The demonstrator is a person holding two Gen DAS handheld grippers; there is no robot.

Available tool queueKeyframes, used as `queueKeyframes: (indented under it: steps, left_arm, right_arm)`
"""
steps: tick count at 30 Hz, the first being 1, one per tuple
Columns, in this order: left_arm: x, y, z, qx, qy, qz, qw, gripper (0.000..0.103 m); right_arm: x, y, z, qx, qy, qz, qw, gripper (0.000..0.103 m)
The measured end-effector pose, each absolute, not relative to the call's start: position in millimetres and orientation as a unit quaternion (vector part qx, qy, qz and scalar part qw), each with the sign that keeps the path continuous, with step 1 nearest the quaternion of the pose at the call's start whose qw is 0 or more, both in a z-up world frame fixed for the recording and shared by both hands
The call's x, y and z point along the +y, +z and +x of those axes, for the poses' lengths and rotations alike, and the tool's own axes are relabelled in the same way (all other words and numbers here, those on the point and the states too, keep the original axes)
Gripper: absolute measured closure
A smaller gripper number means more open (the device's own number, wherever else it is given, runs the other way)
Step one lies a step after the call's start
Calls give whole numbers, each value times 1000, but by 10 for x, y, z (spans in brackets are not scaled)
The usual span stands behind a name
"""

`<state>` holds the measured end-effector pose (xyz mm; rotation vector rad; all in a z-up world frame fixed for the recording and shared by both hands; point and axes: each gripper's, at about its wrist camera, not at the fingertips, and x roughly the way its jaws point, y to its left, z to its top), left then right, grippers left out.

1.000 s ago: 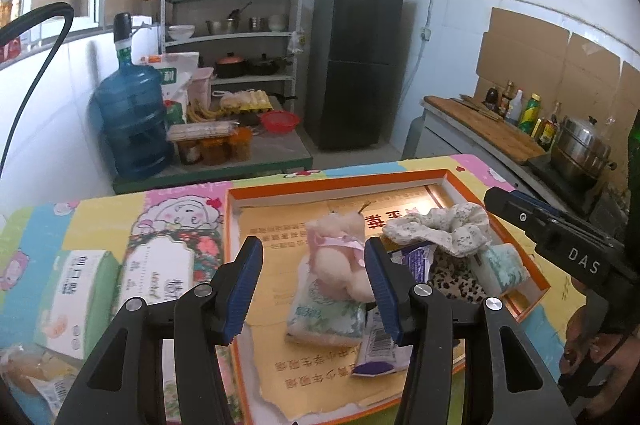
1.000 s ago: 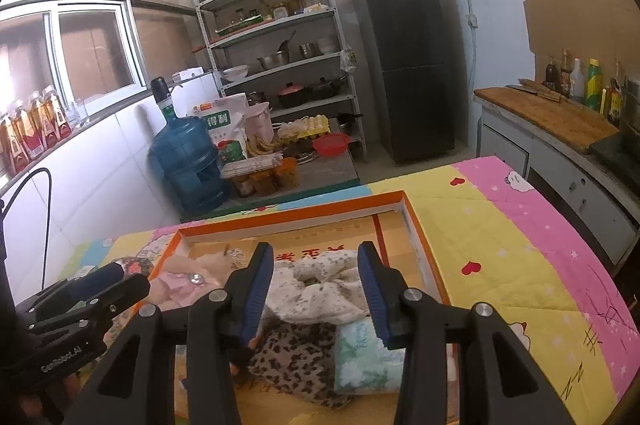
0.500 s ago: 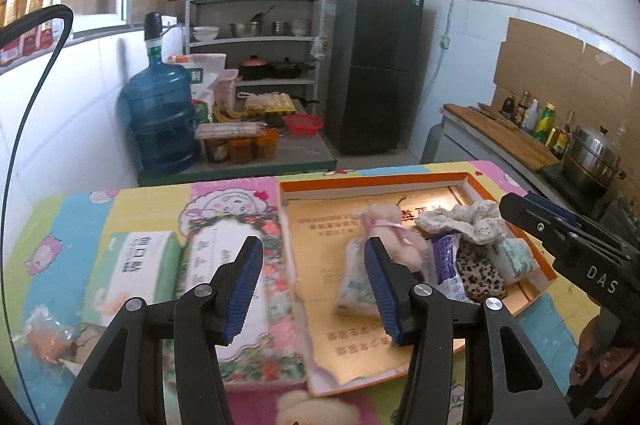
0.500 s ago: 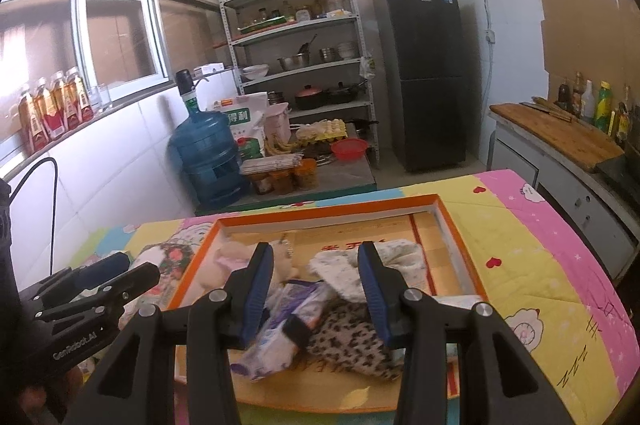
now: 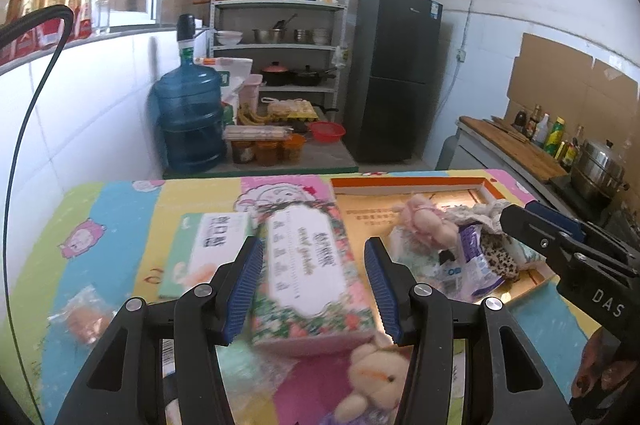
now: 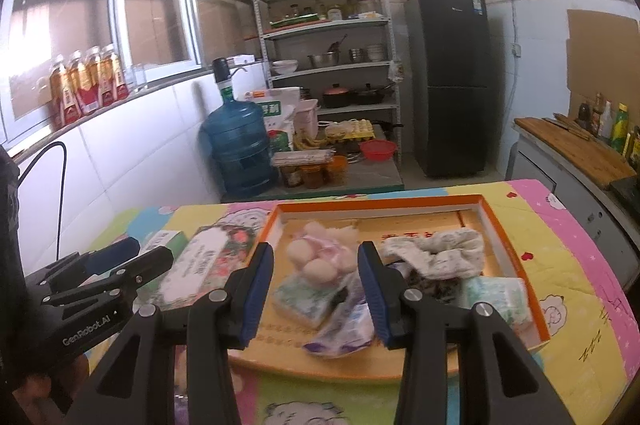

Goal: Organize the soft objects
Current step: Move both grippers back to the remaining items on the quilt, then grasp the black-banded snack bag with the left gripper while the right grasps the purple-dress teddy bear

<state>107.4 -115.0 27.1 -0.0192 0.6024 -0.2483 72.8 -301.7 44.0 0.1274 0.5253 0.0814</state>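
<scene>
step: left gripper [image 5: 312, 289] is lining up on the next item outside the tray; sorting is partly done, judging by what already sits in the tray [image 6: 510, 225].
left claw: released, jaws wide apart, nothing between the pads, hovering over the near end of the floral tissue box [image 5: 308, 265].
right claw: right gripper [image 6: 316, 289] also released and empty, held above the near-left part of the tray.
target: floral tissue box lies on the table mat [image 5: 116, 209], just left of the tray, long axis running near to far. It sits centred between the left jaws in view, but height above it is hard to judge through the fisheye.
other loose items: green tissue pack [image 5: 208, 249] left of the box; small plush bear [image 5: 372, 381] near edge, right under the left claw; a wrapped snack [image 5: 80, 321] far left, blurred.
in tray: pink plush toy [image 6: 320, 257], cream cloth [image 6: 440, 253], leopard fabric [image 6: 424, 283], purple packet [image 6: 344, 329], tissue packs [image 6: 496, 299].
next move: drop straight down, close across the box's narrow width, lift and carry right into the tray's free far strip.
risk: box looks nearly as wide as the jaw opening, so centring matters.
</scene>
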Motion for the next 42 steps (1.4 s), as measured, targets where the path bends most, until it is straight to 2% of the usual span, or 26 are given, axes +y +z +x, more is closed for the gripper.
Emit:
queueKeyframes:
  steps: [23, 25, 27, 28, 42]
  left_arm:
    - [-4, 137, 610, 292, -74, -64, 952, 48]
    - [70, 109, 568, 292, -72, -69, 951, 48]
    - [116, 73, 531, 292, -71, -70, 951, 48]
    - [131, 60, 521, 293, -70, -69, 951, 48]
    - [234, -305, 393, 321, -72, -83, 941, 48]
  right_arm:
    - [-2245, 458, 371, 268, 65, 44, 960, 59]
    - [-2182, 430, 340, 270, 64, 42, 960, 51]
    - [-2136, 391, 318, 274, 65, 42, 959, 28]
    - [-2105, 363, 308, 277, 67, 41, 958, 25]
    - [-2020, -107, 250, 315, 64, 81, 944, 24]
